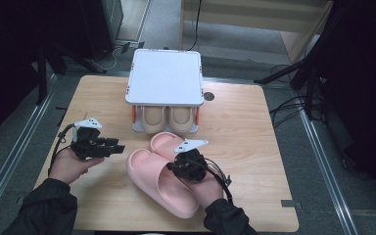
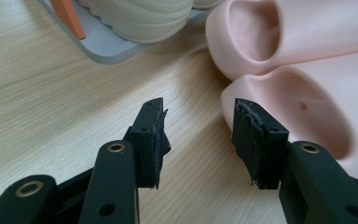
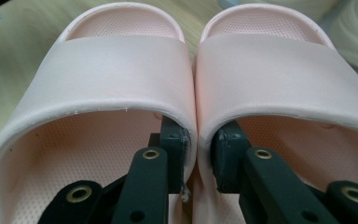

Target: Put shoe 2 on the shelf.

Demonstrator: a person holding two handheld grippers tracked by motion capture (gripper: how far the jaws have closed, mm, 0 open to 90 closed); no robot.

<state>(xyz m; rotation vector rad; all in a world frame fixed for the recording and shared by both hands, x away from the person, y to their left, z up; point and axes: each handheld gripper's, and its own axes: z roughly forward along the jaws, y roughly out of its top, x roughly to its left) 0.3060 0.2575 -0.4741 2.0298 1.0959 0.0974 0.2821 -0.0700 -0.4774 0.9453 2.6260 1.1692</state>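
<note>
From the high view, my right gripper (image 1: 182, 164) sits over the pair of pink slippers (image 1: 159, 178), which lie side by side near the front middle of the wooden surface (image 1: 245, 127), just in front of the grey shoe rack (image 1: 165, 78) that holds beige slippers (image 1: 169, 119) on its lower shelf. My left gripper (image 1: 112, 147) hovers to the left of the pink pair, apart from it. In the left gripper view, my fingers (image 2: 151, 135) stand released with bare wood between them, the pink slippers' toes (image 2: 298, 70) just beside the right finger. In the right gripper view, my fingers (image 3: 175, 144) are clenched on the pink slippers' two inner walls (image 3: 196, 126), one finger inside each slipper, pressing them together.
</note>
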